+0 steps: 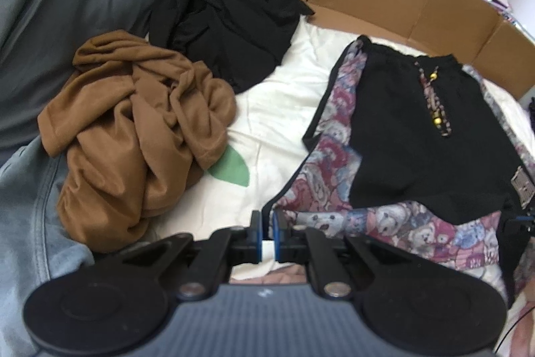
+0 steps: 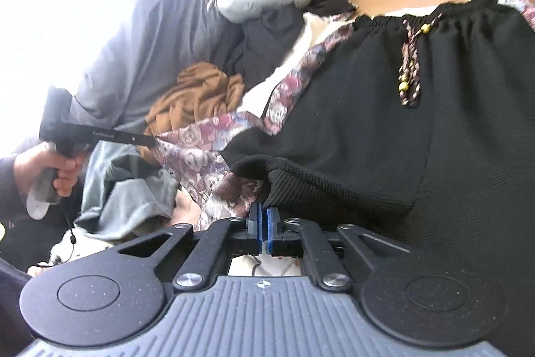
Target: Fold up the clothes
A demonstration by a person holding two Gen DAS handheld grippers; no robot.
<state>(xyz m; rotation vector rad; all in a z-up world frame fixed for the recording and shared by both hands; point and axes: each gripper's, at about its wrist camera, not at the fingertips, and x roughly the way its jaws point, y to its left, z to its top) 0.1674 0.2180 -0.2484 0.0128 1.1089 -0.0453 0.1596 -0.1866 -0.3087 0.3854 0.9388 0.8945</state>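
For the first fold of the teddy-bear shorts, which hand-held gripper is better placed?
Probably neither alone: the left hand-held gripper is shut on the teddy-bear shorts at the hem corner, and the right hand-held gripper is shut on the other hem.

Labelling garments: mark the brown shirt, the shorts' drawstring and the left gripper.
brown shirt (image 1: 140, 136): left wrist view, crumpled middle.
drawstring (image 1: 436, 102): left wrist view, beaded cord.
left gripper (image 1: 267, 231): left wrist view, between its fingertips.

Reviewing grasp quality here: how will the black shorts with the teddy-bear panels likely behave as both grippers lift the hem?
The shorts will probably drape floppily: the hem already sags between the left gripper and right gripper. The knit looks thick, so likely a bit heavy yet not slippery. The beaded drawstring may swing.
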